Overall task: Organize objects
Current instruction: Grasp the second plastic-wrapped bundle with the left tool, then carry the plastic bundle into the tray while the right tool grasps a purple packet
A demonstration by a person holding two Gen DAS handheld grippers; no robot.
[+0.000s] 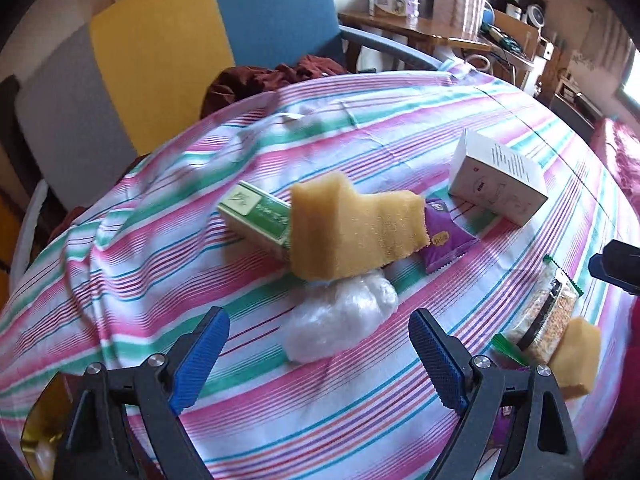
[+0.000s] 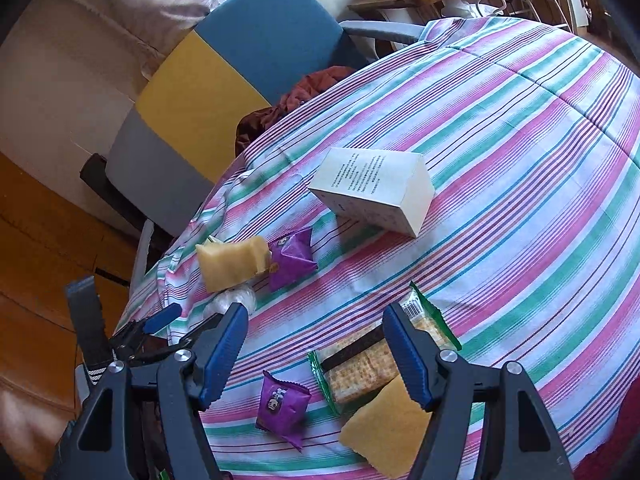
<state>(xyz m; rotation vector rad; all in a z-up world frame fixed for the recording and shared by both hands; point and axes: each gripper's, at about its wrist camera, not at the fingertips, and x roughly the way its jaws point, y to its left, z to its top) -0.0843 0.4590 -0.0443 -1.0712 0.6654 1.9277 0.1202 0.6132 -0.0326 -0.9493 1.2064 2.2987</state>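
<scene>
On the striped tablecloth (image 1: 360,120) a large yellow sponge (image 1: 352,228) leans on a green box (image 1: 256,216) and a purple snack packet (image 1: 444,236), with a clear plastic bag (image 1: 340,324) in front. My left gripper (image 1: 320,356) is open and empty, just short of the bag. A white box (image 1: 496,176) stands to the right. My right gripper (image 2: 316,352) is open and empty above a cracker packet (image 2: 368,360), a second purple packet (image 2: 280,404) and a small yellow sponge (image 2: 384,432).
A chair with blue, yellow and grey panels (image 1: 200,40) stands behind the table with dark red cloth (image 1: 272,76) on its seat. A wooden desk with boxes (image 1: 400,12) is at the back. The left gripper shows in the right wrist view (image 2: 168,320) at the table's left edge.
</scene>
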